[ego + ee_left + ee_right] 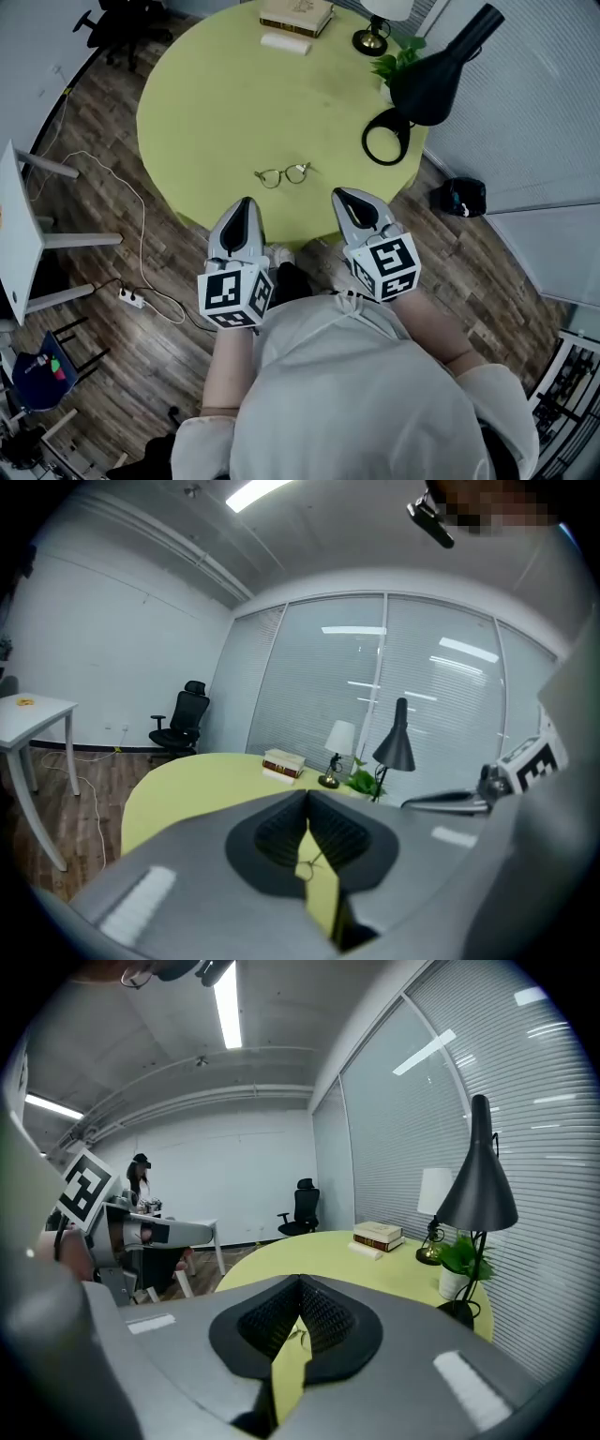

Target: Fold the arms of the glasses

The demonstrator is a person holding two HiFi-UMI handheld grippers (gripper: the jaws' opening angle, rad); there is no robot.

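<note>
Glasses lie near the front edge of the round green surface, just beyond the left hand-held gripper and right hand-held gripper, both clenched empty; black lamp and books sit farther back

The head view looks steeply down from above the person onto the round green table. The left gripper and right gripper sit low in frame by its near edge. Each gripper view rides close behind its own jaws and faces almost level across the tabletop. All three share the table, the books and the black lamp.
</note>
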